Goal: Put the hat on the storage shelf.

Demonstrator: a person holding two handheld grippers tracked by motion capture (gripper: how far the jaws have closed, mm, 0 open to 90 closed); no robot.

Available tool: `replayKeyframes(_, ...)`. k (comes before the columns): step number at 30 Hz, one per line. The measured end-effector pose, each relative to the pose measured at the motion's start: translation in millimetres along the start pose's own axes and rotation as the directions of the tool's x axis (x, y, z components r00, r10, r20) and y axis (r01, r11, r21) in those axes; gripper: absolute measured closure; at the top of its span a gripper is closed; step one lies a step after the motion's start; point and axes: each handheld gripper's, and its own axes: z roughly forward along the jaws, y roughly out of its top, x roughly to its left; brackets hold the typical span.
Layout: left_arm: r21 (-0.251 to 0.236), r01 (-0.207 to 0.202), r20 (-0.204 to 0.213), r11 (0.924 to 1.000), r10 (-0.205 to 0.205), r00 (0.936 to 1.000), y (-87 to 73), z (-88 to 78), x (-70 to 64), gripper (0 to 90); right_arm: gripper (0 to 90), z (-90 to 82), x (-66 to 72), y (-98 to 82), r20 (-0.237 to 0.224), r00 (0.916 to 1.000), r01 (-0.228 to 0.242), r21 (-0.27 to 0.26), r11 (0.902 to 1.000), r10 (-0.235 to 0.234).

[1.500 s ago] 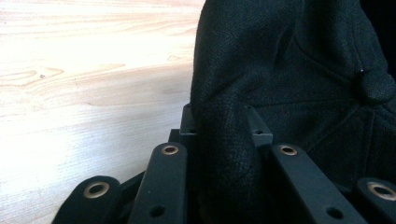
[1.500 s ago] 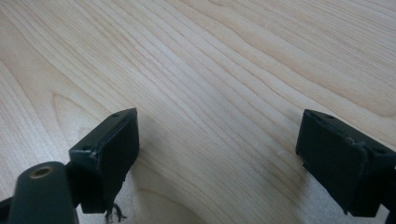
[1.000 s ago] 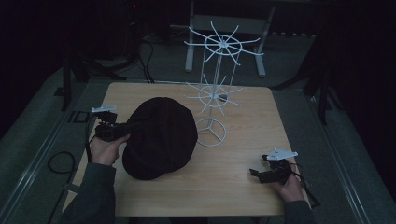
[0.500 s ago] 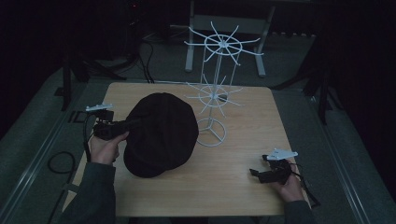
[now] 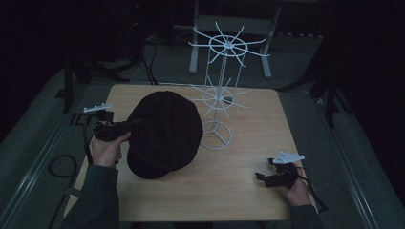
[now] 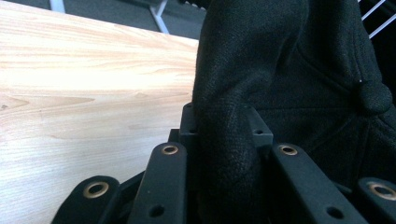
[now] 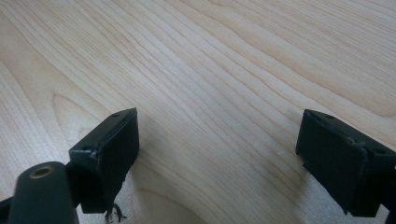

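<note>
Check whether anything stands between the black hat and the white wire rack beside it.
Nothing visible does. The left gripper is shut on the black hat's edge, and the hat lies right beside the white wire rack, with bare table around. The right gripper is open, well away.

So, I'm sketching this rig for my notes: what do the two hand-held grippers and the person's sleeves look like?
Both are black. The left gripper and the right gripper each carry a pale grey three-cornered plate on top and trail a black cable. Up close, the left gripper's linkage bars have brass-coloured rivets, and the right gripper's pads are flat, black and rectangular, one frayed at a lower corner. The sleeves are dark grey-green.
</note>
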Motion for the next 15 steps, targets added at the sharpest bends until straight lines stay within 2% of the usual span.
replayKeyframes(15,-0.048,0.031,0.035,0.9984,-0.029,0.9990,5.7,-9.4,2.4,76.3,13.2,0.0,0.1,0.0,0.000,1.0000,-0.001,0.000,1.0000,0.001)
